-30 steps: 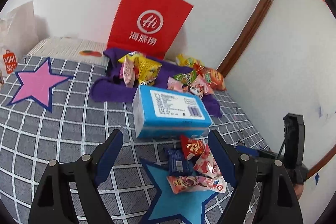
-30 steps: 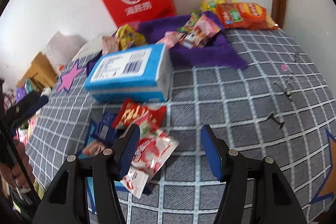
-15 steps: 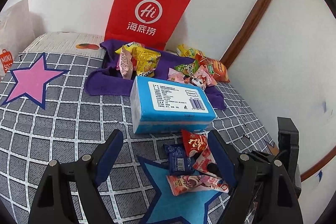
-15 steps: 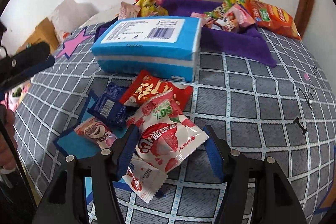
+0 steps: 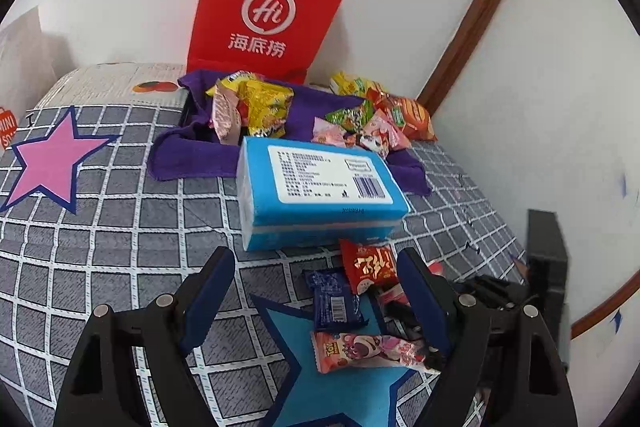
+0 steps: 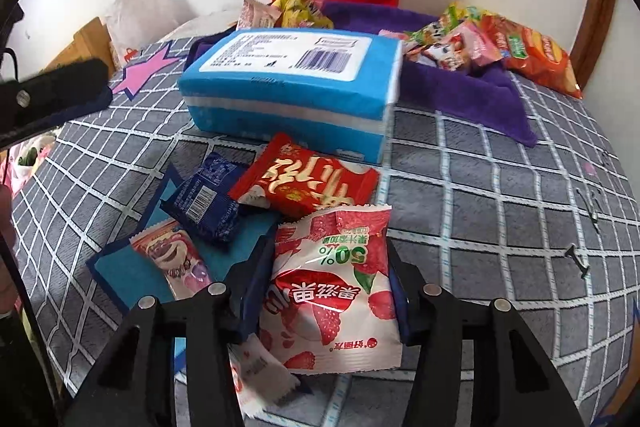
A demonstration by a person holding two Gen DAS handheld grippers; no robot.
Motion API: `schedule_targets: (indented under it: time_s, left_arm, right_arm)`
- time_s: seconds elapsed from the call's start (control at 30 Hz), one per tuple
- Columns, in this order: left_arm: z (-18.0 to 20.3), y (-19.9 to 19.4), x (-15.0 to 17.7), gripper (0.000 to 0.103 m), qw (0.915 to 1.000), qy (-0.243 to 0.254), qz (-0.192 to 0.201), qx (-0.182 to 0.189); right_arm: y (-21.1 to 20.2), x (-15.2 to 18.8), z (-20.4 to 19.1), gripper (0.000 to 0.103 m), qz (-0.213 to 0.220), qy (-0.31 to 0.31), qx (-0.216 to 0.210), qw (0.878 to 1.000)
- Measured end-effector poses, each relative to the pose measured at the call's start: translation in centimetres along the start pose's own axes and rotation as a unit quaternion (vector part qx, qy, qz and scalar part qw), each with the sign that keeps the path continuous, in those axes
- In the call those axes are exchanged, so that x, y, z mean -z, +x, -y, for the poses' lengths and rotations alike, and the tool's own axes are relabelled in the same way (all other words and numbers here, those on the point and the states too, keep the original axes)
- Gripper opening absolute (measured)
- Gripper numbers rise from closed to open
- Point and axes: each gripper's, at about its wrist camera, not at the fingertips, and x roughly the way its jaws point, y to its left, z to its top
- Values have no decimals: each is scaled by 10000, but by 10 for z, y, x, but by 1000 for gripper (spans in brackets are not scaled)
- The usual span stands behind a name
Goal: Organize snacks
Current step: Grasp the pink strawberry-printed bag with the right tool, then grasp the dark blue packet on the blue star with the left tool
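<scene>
Two grippers over the snack pile

I see my right gripper [image 6: 326,291] with its jaws just closed onto the strawberry packet [image 6: 334,291], both pads pressing its sides. At 12 o'clock from it lies the red packet [image 6: 306,181], at 10 o'clock the dark blue packet [image 6: 204,201]. Behind them sits the blue tissue pack [image 6: 292,87] on the checked bed cover [image 6: 500,195]. My left gripper [image 5: 310,297] has its jaws wide apart and empty, above the blue star [image 5: 340,387].

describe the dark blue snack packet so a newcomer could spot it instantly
Find the big blue rectangular tissue pack on the grey checked bedspread. In front of it, the small dark blue foil snack packet lies overlapping the blue star patch: the cluster's only dark wrapper, with a white barcode label.
</scene>
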Motion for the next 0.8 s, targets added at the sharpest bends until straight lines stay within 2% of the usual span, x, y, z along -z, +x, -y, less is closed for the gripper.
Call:
schedule_targets:
  time_s: [0.1, 0.3, 0.4, 0.57, 0.67, 0.77, 0.8]
  left_arm:
    - [5, 9, 3, 82, 9998, 83, -155, -50]
    - [23, 32, 12, 81, 9972, 428, -543, -280]
    - [28, 45, 16, 81, 9949, 533, -764, -398]
    - [42, 63, 22, 81, 9890, 872, -975, -684]
    - [50, 73, 25, 81, 9831, 1141, -1094, -923]
    - [53, 82, 29, 76, 9774, 1304, -1189, -1163]
    - [52, 85, 30, 72, 9765, 1289, -1242, -1204]
  right_arm:
    - [-13, 4, 12, 51, 136, 127, 36, 9998]
    - [-40, 13, 53, 51, 420, 759, 107, 9962]
    - [-49, 16, 67, 39, 464, 1021, 57, 9937]
    - [-57, 22, 83, 38, 592, 1261, 130, 9902]
    - [-53, 25, 89, 38, 494, 1276, 162, 9905]
    - [-48, 28, 89, 43, 412, 1243, 100, 9913]
    - [-45, 29, 88, 52, 348, 1231, 30, 9918]
